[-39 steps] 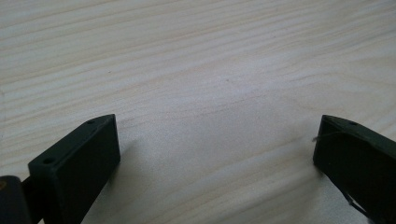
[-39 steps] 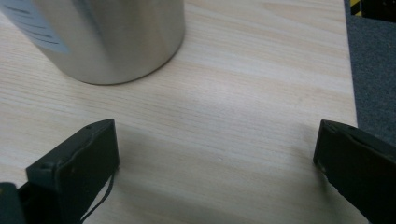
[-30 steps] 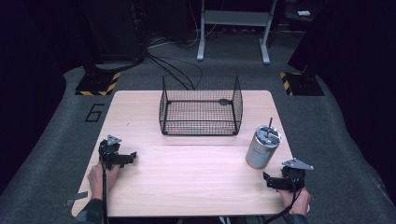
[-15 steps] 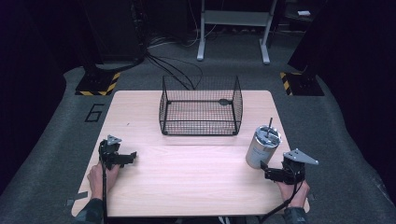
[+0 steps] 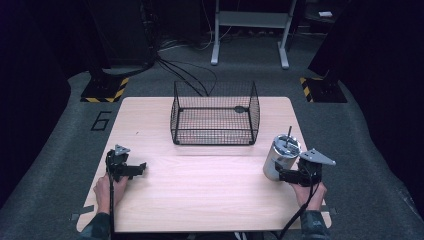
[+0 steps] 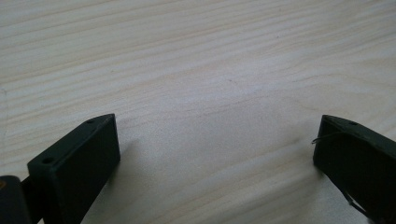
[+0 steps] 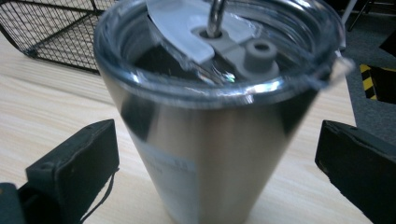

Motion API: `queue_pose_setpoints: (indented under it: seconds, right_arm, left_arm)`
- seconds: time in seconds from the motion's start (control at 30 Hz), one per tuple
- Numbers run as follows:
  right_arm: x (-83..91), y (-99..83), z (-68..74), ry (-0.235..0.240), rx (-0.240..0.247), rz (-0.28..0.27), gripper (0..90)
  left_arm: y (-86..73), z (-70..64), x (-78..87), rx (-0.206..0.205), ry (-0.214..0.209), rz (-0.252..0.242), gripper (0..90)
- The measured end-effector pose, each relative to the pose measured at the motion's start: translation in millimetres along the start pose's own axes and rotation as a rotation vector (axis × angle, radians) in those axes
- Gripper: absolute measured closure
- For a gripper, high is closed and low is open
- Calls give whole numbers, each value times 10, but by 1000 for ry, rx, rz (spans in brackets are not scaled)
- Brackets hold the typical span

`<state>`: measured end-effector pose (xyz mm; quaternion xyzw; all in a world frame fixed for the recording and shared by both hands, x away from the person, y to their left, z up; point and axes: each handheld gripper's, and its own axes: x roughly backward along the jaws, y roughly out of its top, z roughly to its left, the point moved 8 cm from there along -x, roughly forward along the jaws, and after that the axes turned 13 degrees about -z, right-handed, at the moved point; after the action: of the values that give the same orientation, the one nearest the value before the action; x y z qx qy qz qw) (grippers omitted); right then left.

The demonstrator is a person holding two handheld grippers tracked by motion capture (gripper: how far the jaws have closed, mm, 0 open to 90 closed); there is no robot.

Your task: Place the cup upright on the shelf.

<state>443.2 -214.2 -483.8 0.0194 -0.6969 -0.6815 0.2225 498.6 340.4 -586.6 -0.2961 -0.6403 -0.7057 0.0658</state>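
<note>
A steel tumbler (image 5: 281, 156) with a clear lid and a straw stands upright at the table's right side. My right gripper (image 5: 281, 175) is open right at its base on the near side. In the right gripper view the tumbler (image 7: 212, 116) stands between the two spread jaws, touching neither. My left gripper (image 5: 140, 169) is open at the table's left, low over bare wood, with nothing between its jaws in the left gripper view. A black wire basket (image 5: 215, 134) sits at the table's far middle, and its corner (image 7: 51, 28) appears behind the tumbler.
The light wooden table (image 5: 210, 190) has free room across its middle and front. Dark carpet surrounds it, with cables and stand legs (image 5: 250, 30) beyond the far edge. Yellow-black floor plates (image 5: 105, 90) lie at both far corners.
My right gripper has moved forward and left from the front right corner up to the tumbler, so the tumbler now stands between its jaws. The left gripper has barely moved.
</note>
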Motion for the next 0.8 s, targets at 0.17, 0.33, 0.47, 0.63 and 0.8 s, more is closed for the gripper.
queue_pose_setpoints:
  seconds: [0.17, 0.33, 0.47, 0.63, 0.8]
  right_arm:
    - [-73, 62, 25, 13, -20, -18, 0]
    - [-156, 99, 19, 13, -29, -26, 0]
    - [-213, 94, 22, 15, -39, -32, 0]
    - [-236, 108, 28, 9, -46, -48, 0]
    - [-243, 114, 26, -6, -50, -54, 1]
  left_arm:
    - [0, 0, 1, -1, 0, 1, 4]
    - [0, 0, 0, 0, 0, 0, 4]
    - [0, 0, 0, 0, 0, 1, 5]
    - [0, 0, 0, 0, 0, 1, 5]
    - [0, 0, 0, 0, 0, 0, 5]
